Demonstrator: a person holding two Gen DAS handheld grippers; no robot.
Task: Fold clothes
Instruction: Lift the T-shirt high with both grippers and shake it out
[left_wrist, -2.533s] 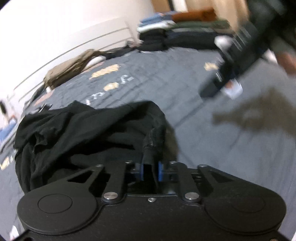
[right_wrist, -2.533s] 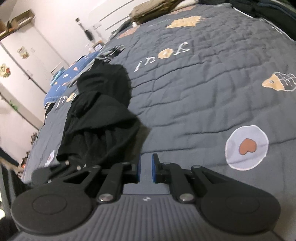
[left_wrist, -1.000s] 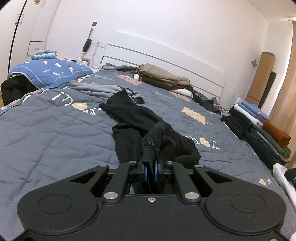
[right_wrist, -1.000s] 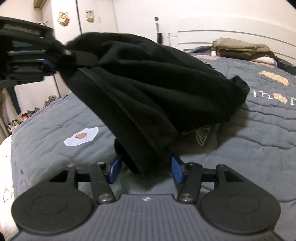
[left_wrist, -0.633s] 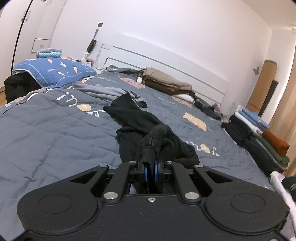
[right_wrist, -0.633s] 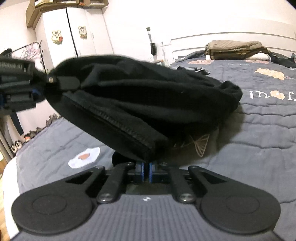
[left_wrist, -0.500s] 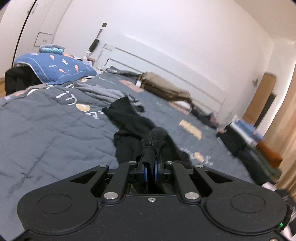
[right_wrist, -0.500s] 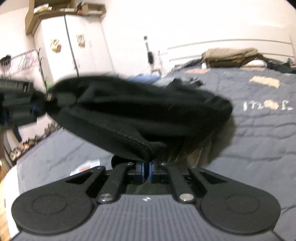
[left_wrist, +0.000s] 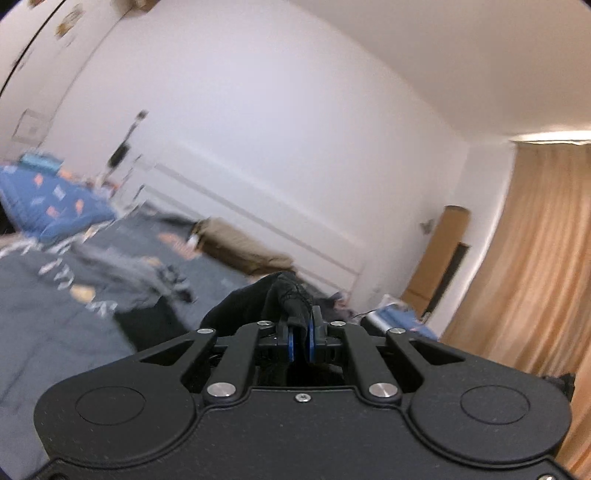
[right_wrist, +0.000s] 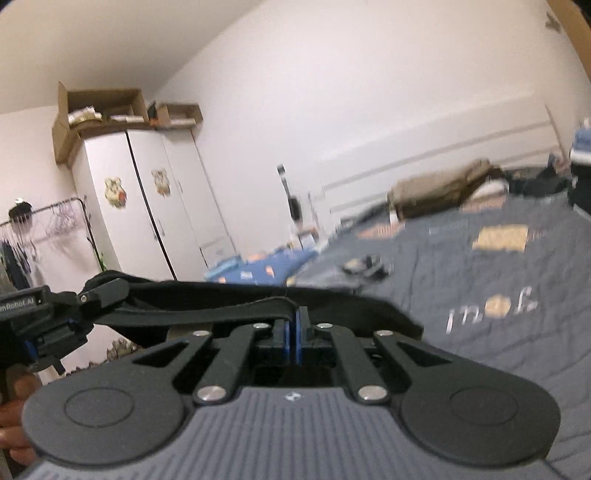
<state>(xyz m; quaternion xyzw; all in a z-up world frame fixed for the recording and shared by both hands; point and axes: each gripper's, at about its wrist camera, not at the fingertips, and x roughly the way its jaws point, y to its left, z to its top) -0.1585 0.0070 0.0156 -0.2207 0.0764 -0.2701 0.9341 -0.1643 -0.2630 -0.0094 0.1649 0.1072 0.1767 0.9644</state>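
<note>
A black garment (right_wrist: 229, 299) is stretched in the air between both grippers, well above the grey quilted bed (right_wrist: 498, 280). My right gripper (right_wrist: 294, 328) is shut on its hemmed edge, the blue pads pressed together on the cloth. In the right wrist view my left gripper (right_wrist: 79, 295) sits at the far left, clamped on the other end. In the left wrist view the left gripper (left_wrist: 300, 334) is shut on a bunched black fold (left_wrist: 284, 295) that rises between its blue pads. The rest of the garment hangs hidden below both tools.
A folded tan pile (right_wrist: 439, 192) lies by the white headboard (left_wrist: 258, 218), a grey garment (left_wrist: 122, 273) on the quilt, a blue pillow (left_wrist: 48, 199) at the left. White wardrobe (right_wrist: 147, 206) and clothes rack (right_wrist: 40, 225) stand beyond the bed; curtains (left_wrist: 535, 258) hang right. A hand (right_wrist: 14, 413) grips the left tool.
The right gripper closed on the garment's hem. Both grippers then rose and tilted up, lifting the black garment off the bed and pulling it taut between them.
</note>
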